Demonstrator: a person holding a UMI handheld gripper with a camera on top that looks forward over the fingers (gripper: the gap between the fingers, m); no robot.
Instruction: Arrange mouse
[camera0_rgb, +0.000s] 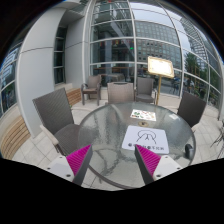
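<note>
A round glass table (100, 135) stands ahead of my gripper (112, 162). On its right half lies a white mat (150, 138) with dark print. Just beyond the mat sits a small grey and white object (143, 115) that may be the mouse; I cannot tell for sure. My gripper hovers above the near rim of the table, well short of both. Its two fingers, with magenta pads (80, 158), stand wide apart and open, with nothing between them but the glass top.
Grey chairs ring the table: one at the left (55, 108), one at the far side (121, 93), one at the right (190, 105). A wooden bench (12, 130) runs along the left. A framed sign (160, 67) stands before the glass building front (130, 35).
</note>
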